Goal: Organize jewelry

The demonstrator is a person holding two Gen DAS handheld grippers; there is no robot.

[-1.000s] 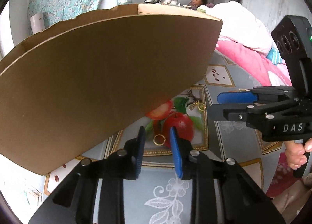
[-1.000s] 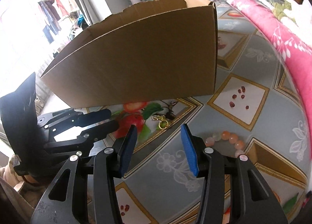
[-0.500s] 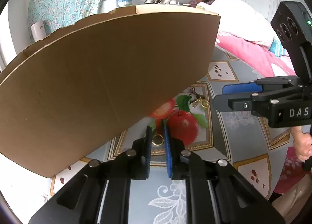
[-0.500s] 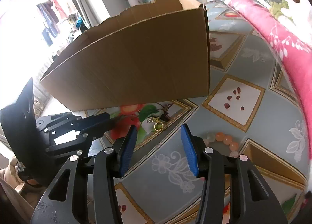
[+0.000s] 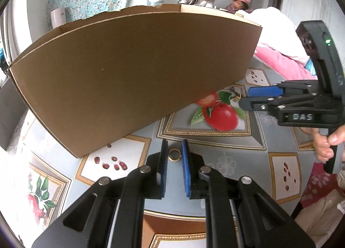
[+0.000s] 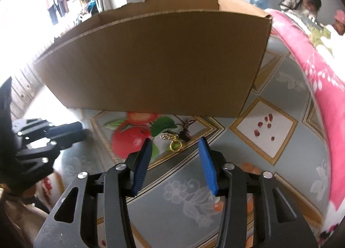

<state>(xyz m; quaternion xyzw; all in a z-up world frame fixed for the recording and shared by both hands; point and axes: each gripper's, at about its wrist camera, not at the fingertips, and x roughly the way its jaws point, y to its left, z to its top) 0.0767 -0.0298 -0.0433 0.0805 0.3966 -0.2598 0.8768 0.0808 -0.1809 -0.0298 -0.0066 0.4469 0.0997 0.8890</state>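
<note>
My left hand-held gripper (image 5: 174,155) tilts steeply down toward the desk (image 5: 215,146), its blue ribbed pads drawn nearly together and clenched on a small gold ring (image 5: 174,154) that sits upright between the tips. Ahead of it and to its left stands a big cardboard box (image 5: 133,75), plain brown corrugated board with a ragged, torn top edge and flat matte walls. The desk is covered in a glossy printed cloth: grey-blue panels with white lace-like flowers, gold-framed squares, red seeds and a shiny red apple with green leaves.

To the right of that gripper, my right hand (image 5: 325,144) grips the black plastic handle of the other tool, fingers curled round it.

My right hand-held gripper (image 6: 175,150) also points steeply down, with its jaws closing but still well apart, nothing pressed between the pads. Just ahead of its tips, lying on the cloth at the gold border of the apple panel, is a second gold ring (image 6: 175,145) touching a small bunch of fine gold chain (image 6: 168,137). Under the right finger, blurred orange-pink beads (image 6: 250,169) peek out. Far to the right lies a pink blanket (image 6: 319,88), soft, with white floral print.
</note>
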